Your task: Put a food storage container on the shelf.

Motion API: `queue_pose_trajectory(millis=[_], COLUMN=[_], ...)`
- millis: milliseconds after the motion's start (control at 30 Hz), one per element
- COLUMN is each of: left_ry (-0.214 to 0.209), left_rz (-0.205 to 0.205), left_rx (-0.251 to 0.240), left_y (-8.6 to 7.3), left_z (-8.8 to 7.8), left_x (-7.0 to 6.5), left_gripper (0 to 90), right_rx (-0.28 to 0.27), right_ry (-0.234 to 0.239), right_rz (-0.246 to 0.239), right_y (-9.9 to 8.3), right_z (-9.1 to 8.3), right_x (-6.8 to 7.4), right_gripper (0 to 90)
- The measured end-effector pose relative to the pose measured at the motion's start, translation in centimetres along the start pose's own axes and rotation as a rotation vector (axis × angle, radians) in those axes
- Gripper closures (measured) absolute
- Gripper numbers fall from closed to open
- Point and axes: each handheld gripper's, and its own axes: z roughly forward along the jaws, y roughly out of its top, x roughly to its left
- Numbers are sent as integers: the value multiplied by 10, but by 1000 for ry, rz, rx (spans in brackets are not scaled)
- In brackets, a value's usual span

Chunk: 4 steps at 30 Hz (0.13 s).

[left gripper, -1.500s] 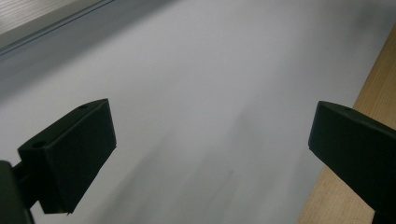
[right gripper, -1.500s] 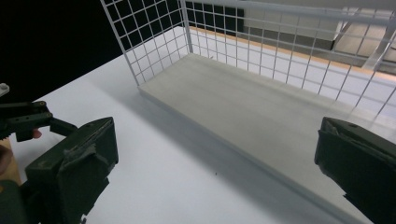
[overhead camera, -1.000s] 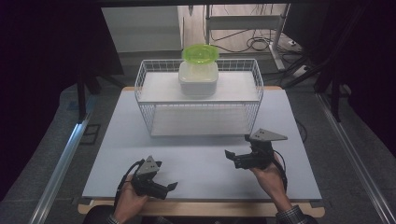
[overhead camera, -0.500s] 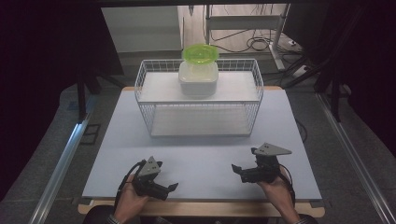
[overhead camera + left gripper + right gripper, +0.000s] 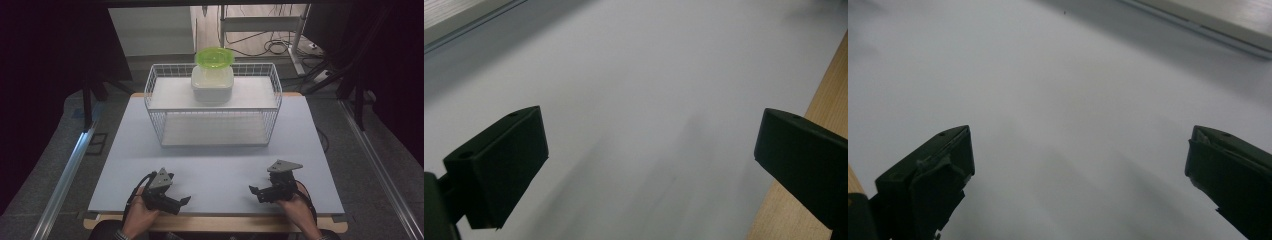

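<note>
My right claw point(image 5: 260, 192) has drawn back toward me and sunk to the near edge of the counter point(image 5: 215, 165), level with my left claw point(image 5: 177, 202); I judge that as both claws parked at rest, with no grasp begun. The wire rack point(image 5: 212, 107) stands well ahead of both claws. On its upper shelf sits the white tub point(image 5: 212, 85) with the green lid point(image 5: 214, 56) at its far side. Both hands lie low, claws pointing inward, both spread wide and empty.
</note>
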Motion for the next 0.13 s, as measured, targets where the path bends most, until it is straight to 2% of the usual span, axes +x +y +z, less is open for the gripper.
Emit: queue_pose_trajectory(millis=[133], left_ry=[0], left_rz=[-3], left_rx=[-3], left_y=[0], left_z=[1], left_x=[0], left_gripper=[6], right_rx=[14], right_ry=[-5], right_rz=[-9], right_y=[0], right_z=[2], right_x=[1], right_gripper=[0])
